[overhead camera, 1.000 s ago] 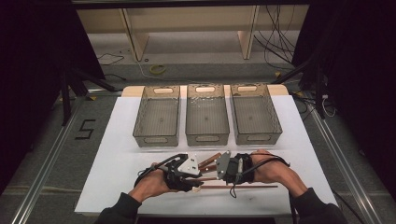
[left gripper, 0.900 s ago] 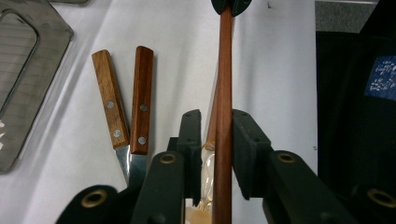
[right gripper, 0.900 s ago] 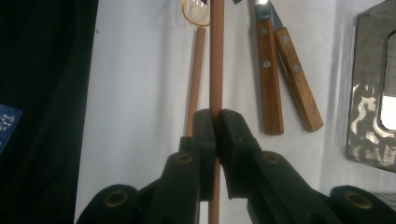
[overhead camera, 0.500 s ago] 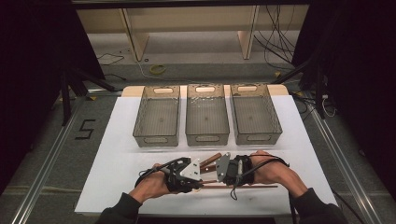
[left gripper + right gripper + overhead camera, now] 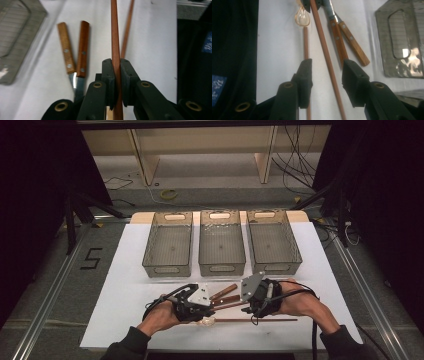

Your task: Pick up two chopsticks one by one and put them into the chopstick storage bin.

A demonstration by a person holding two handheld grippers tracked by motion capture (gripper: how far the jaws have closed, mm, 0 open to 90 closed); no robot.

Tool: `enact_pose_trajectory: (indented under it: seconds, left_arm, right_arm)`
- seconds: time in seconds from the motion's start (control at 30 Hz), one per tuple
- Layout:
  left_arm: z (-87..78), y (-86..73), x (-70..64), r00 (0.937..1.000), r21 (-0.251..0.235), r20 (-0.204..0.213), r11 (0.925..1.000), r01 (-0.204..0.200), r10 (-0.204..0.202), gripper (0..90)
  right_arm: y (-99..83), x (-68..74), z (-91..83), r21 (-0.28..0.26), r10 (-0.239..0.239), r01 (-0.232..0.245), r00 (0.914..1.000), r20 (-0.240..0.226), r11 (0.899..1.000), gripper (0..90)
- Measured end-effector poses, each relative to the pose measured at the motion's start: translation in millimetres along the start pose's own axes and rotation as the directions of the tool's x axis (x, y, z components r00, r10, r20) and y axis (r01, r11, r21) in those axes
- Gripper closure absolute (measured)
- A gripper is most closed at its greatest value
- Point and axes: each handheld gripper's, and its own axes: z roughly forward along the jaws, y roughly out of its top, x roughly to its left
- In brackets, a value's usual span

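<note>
Over the last second both hands have barely shifted, the grippers staying close together at the table's [image 5: 125,320] near edge. In the high view, three clear bins [image 5: 168,245] stand empty behind the utensils. In the left gripper view, the left gripper [image 5: 117,72] has its jaws closed on a long wooden stick [image 5: 115,32], two wooden-handled knives [image 5: 83,50] lying just beside. In the right gripper view, the right gripper [image 5: 327,75] holds its jaws wide astride that stick, beside a clear-bowled spoon [image 5: 303,18]. Sorting seems barely begun.

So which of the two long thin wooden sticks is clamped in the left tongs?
The thicker, redder stick, pinched between the left tongs. The thinner stick beside it lies loose on the white table, ending in a clear spoon bowl.
</note>
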Motion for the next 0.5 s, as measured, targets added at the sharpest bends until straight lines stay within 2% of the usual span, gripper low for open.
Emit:
enact_pose_trajectory:
  seconds: [0.13,0.2,0.23,0.27,0.3,0.37,0.43,0.5]
  left_arm:
    - [-7.5,-2.1,7.0,0.9983,-0.029,-0.032,0.9985,0.047,-0.048,82.9]
    - [-11.5,-4.9,12.4,0.9955,-0.058,-0.037,0.9947,0.085,-0.087,82.9]
    - [-13.3,-6.2,14.9,0.9937,-0.064,-0.049,0.9931,0.098,-0.101,82.9]
    - [-14.9,-7.3,16.8,0.9919,-0.070,-0.057,0.9915,0.109,-0.113,82.9]
    - [-17.6,-9.5,20.0,0.9884,-0.089,-0.056,0.9868,0.136,-0.141,82.9]
    - [-22.7,-13.0,25.1,0.9828,-0.126,-0.071,0.9789,0.161,-0.171,82.8]
    - [-27.6,-16.1,30.4,0.9769,-0.134,-0.072,0.9724,0.191,-0.202,82.9]
    - [-32.6,-19.3,34.8,0.9683,-0.159,-0.079,0.9618,0.222,-0.237,82.9]
  right_arm:
    - [-3.1,0.6,-5.4,-0.035,0.030,-0.030,0.9995,0.014,0.999,56.1]
    - [-6.1,1.6,-10.0,-0.080,0.063,-0.061,0.9977,0.026,0.995,53.4]
    - [-9.1,3.0,-12.5,-0.111,0.089,-0.086,0.9959,0.018,0.990,50.2]
    - [-10.4,3.7,-12.8,-0.117,0.095,-0.092,0.9954,0.016,0.989,49.1]
    - [-10.4,3.7,-12.8,-0.117,0.095,-0.092,0.9954,0.016,0.989,49.1]
    - [-14.9,5.7,-11.9,-0.122,0.111,-0.109,0.9937,0.010,0.986,46.2]
    - [-19.7,6.8,-8.9,-0.117,0.134,-0.132,0.9909,0.009,0.984,43.6]
    - [-28.6,7.1,-3.5,-0.113,0.167,-0.167,0.9859,-0.009,0.980,42.2]
